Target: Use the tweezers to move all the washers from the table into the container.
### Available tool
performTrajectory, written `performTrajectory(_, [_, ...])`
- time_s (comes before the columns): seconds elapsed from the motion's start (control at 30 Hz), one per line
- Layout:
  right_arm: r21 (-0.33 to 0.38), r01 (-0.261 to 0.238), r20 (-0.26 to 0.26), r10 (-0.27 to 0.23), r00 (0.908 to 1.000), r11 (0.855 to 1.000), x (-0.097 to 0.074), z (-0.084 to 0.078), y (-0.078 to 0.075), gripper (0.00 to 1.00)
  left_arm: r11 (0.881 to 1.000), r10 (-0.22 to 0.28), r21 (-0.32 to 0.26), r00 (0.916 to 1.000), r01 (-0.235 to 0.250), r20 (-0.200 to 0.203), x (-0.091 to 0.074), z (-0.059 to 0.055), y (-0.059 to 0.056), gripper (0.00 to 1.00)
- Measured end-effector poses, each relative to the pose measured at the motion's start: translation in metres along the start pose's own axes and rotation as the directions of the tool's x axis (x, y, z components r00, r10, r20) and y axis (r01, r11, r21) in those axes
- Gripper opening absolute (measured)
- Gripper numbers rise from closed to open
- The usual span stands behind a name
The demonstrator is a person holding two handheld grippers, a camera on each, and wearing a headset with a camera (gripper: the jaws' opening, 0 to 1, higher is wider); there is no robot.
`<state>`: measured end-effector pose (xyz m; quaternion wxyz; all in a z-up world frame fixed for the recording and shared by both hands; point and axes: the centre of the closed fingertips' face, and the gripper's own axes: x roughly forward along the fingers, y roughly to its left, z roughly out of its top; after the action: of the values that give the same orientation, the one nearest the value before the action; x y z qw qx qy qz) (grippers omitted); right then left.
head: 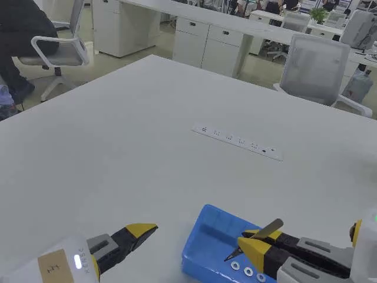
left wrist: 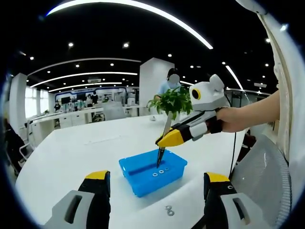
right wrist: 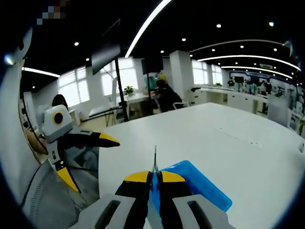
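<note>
– While the right hand-held gripper (head: 250, 242) is clamped on the tweezers (head: 259, 233), where do the tips sit?

– Over the blue container (head: 206, 236), just above three washers (head: 248, 271) lying inside. Too small to tell whether the tips carry one. Judged step: drop-off.

– Left hand-held gripper (right wrist: 90, 160)?

– Jaws wide, nothing held, hovering near the container's side.

– Task complete?

– No. Two loose washers (left wrist: 168, 210) lie on the bench (head: 147, 147), just beside the container's near wall in the left gripper view.

– Next move?

– Probably swing the tweezers out over that pair, lower the tips flat to the bench, pinch one rim. Thin rings, likely to slip.
</note>
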<state>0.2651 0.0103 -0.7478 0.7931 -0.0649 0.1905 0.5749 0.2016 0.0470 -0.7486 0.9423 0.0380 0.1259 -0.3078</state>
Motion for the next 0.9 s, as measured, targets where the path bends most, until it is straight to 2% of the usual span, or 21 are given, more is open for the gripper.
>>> performTrajectory(0.17, [-0.006, -0.045, -0.018, 0.045, 0.9988, 0.999, 0.004, -0.007, 0.015, 0.03, 1.0, 0.0, 0.001, 1.0, 0.0, -0.003, 0.0, -0.001, 0.0, 0.81])
performTrajectory(0.4, [0.001, -0.079, -0.038, 0.079, 0.9962, 0.997, 0.01, -0.017, 0.027, 0.03, 1.0, -0.001, 0.004, 1.0, 0.001, -0.006, 0.0, -0.001, -0.001, 0.81])
performTrajectory(0.9, [0.009, -0.119, -0.109, 0.119, 0.9869, 0.993, 0.018, -0.046, 0.042, 0.03, 1.0, -0.002, 0.011, 0.9999, 0.002, -0.015, 0.001, -0.003, -0.001, 0.8])
